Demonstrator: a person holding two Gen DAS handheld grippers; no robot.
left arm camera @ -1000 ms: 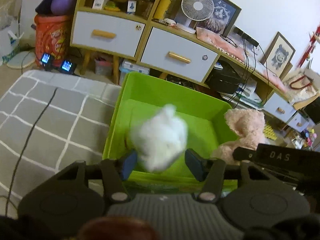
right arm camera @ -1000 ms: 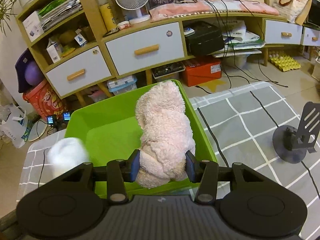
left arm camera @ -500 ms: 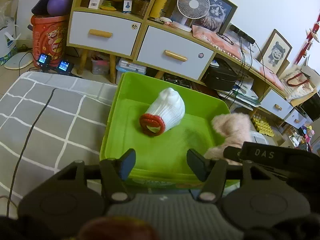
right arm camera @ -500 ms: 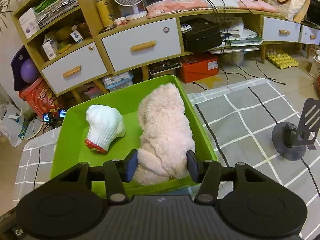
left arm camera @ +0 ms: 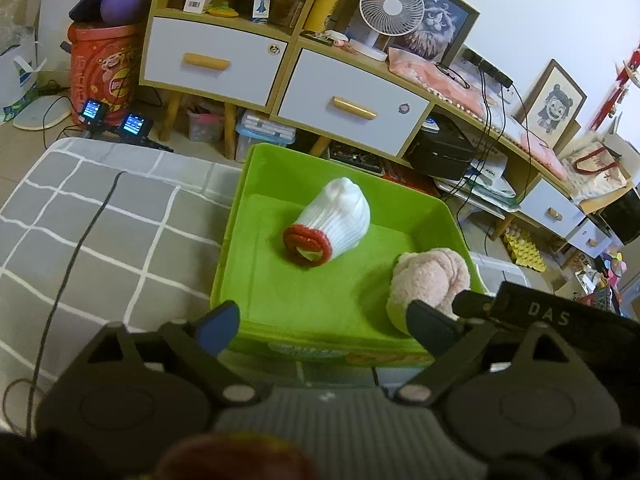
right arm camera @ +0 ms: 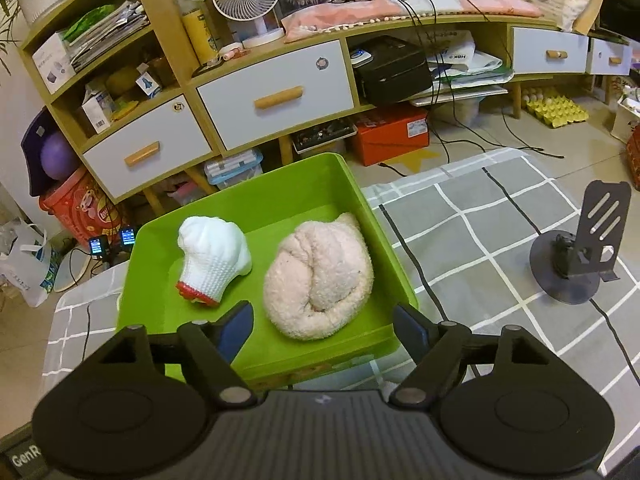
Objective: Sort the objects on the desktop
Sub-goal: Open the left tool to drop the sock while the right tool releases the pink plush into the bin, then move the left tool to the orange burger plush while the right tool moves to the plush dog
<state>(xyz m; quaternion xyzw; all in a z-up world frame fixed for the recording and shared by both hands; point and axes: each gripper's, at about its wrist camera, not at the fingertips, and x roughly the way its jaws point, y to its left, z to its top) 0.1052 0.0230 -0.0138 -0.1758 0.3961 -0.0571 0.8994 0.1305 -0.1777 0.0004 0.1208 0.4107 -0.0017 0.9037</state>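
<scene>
A green bin (left arm camera: 240, 216) (right arm camera: 312, 168) stands on the grey checked cloth. A rolled white glove with a red cuff (left arm camera: 332, 220) (right arm camera: 214, 258) lies in its left part. A rolled pink fluffy towel (right arm camera: 320, 276) (left arm camera: 430, 276) lies in its right part. My left gripper (left arm camera: 324, 328) is open and empty at the bin's near wall. My right gripper (right arm camera: 326, 328) is open and empty just above the bin's near edge, the towel lying free beyond its fingertips. The right gripper's body (left arm camera: 552, 312) shows at the right in the left wrist view.
A black phone stand (right arm camera: 576, 260) sits on the cloth right of the bin. Black cables (left arm camera: 76, 248) (right arm camera: 416, 256) run over the cloth. Behind the bin a wooden shelf unit with white drawers (right arm camera: 276, 96), a fan and floor clutter.
The left gripper dropped the white glove into the bin and stayed open. The right gripper lowered the pink towel, opened and let it go; it now lies in the bin.
</scene>
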